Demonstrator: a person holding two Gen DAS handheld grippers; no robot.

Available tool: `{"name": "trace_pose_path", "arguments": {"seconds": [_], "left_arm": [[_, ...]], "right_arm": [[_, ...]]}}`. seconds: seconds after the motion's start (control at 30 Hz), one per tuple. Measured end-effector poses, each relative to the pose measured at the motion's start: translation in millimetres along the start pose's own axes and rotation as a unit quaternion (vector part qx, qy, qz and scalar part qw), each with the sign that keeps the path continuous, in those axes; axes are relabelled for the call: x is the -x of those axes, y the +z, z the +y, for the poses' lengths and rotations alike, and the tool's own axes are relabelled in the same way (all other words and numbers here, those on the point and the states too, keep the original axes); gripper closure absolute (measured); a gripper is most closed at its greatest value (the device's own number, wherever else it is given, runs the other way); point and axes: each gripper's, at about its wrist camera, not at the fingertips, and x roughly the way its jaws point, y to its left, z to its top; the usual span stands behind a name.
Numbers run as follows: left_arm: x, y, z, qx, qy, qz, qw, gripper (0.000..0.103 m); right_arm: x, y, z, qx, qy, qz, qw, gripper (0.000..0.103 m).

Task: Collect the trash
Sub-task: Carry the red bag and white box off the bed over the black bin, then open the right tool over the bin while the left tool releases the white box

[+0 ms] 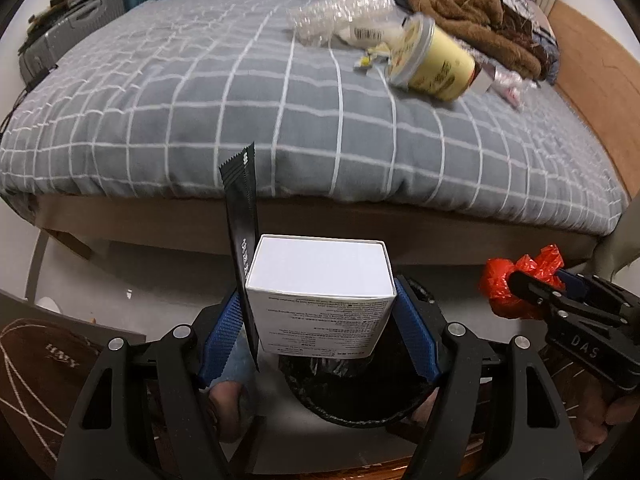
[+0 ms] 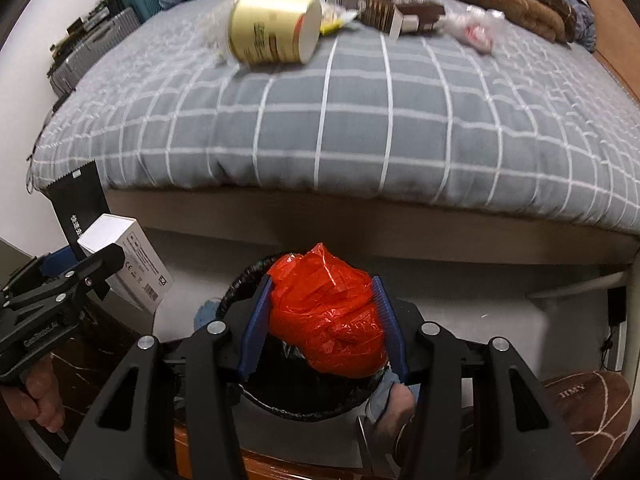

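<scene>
While both grippers point down over the black-lined bin (image 2: pixel 256 404) on the floor, the left gripper (image 1: pixel 320 320) has its fingers pinching a white box (image 1: pixel 320 280) with a black sachet (image 1: pixel 242 216) wedged at its 9 o'clock side. At its 3 o'clock, the right gripper (image 2: pixel 324 320) clamps a crumpled red plastic bag (image 2: pixel 326 312). More trash lies at 12 o'clock on the checked bed (image 1: pixel 240 120): a yellow tub (image 1: pixel 432 60) and clear wrapping (image 1: pixel 340 12).

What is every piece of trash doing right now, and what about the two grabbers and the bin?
White box: clamped in left gripper, together with black sachet.
Red plastic bag: crumpled, squeezed in right gripper.
Trash bin: black-lined, open, below both grippers.
Yellow tub: lying on its side on the bed.
Brown carton: lying flat.
</scene>
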Motion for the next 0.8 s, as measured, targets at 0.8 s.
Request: {"name": "trace_pose_path", "arguments": {"seconds": [0.8], "left_arm": [[-96, -19, 7, -0.015, 0.042, 0.089, 0.995, 0.032]], "right_arm": [[-97, -23, 8, 0.01, 0.009, 0.103, 0.995, 0.053]]}}
